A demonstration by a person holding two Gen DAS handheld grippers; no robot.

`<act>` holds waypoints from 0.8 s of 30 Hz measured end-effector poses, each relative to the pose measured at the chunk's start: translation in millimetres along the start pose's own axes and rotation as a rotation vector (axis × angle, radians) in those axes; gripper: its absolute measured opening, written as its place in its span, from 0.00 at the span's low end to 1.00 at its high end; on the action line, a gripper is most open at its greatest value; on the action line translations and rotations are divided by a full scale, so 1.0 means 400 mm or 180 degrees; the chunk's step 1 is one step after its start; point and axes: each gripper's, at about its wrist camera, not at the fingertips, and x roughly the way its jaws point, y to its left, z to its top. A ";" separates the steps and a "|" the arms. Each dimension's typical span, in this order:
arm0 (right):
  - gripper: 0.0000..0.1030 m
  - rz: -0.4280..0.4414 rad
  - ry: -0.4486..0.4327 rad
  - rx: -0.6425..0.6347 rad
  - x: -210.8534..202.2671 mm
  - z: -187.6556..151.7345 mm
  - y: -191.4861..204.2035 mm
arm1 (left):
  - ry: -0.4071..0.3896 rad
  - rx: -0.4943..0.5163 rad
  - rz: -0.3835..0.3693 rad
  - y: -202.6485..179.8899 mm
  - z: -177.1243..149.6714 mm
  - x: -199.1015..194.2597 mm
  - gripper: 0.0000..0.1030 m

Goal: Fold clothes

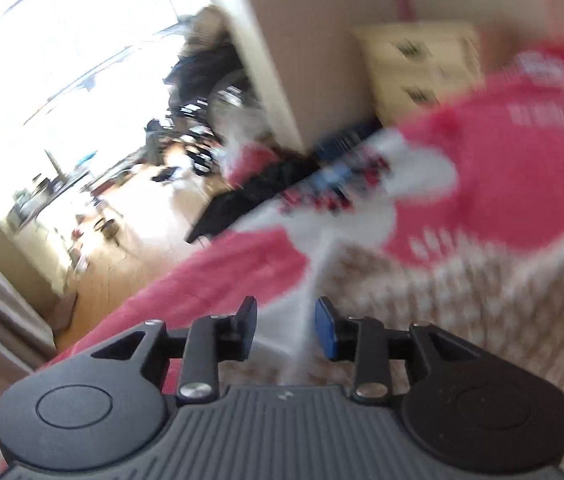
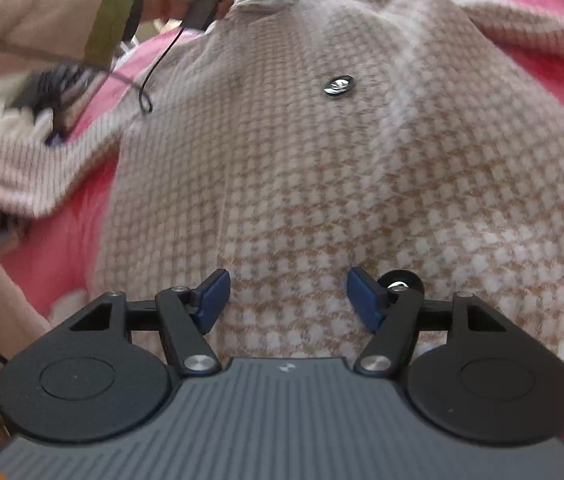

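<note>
The checked beige-and-white garment lies spread across a pink bed cover, filling most of the right wrist view. It sits directly beneath and ahead of the right gripper, whose blue-padded fingers stand wide apart with only the checked cloth showing between them; they pinch nothing. A round metal snap sits on the cloth farther off, a little right of centre. A second dark snap peeks out just beside the right-hand finger.

On the left of that view a ribbed striped part of the garment runs out sideways over the pink cover. At the far left a hand in a fuzzy pale sleeve grips a dark handle at the garment's far edge, and a thin black cable hangs from it across the cloth.

In the left wrist view, which is badly blurred, the left gripper is spread open with a pale strip of fabric running between its fingers, probably not gripped. The checked cloth lies to the right, pink cover beyond. Far off stand a cream chest of drawers and an open doorway onto a bright room
</note>
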 end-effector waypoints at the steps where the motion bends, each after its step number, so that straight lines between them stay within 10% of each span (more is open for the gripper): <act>1: 0.65 -0.0028 -0.0010 -0.0064 0.001 -0.004 0.006 | -0.0086 -0.0174 -0.0009 0.015 0.005 -0.036 0.34; 11: 0.65 -0.0500 -0.0555 -0.0139 -0.109 0.052 -0.038 | -0.0194 0.0214 -0.1427 -0.233 -0.048 -0.264 0.42; 17: 0.67 -0.1096 -0.0798 0.0773 -0.231 0.028 -0.249 | -0.0046 0.0508 -0.1405 -0.389 -0.145 -0.213 0.43; 24: 0.75 -0.0620 -0.0647 0.1289 -0.182 0.011 -0.460 | -0.0224 0.0503 -0.1271 -0.397 -0.196 -0.182 0.45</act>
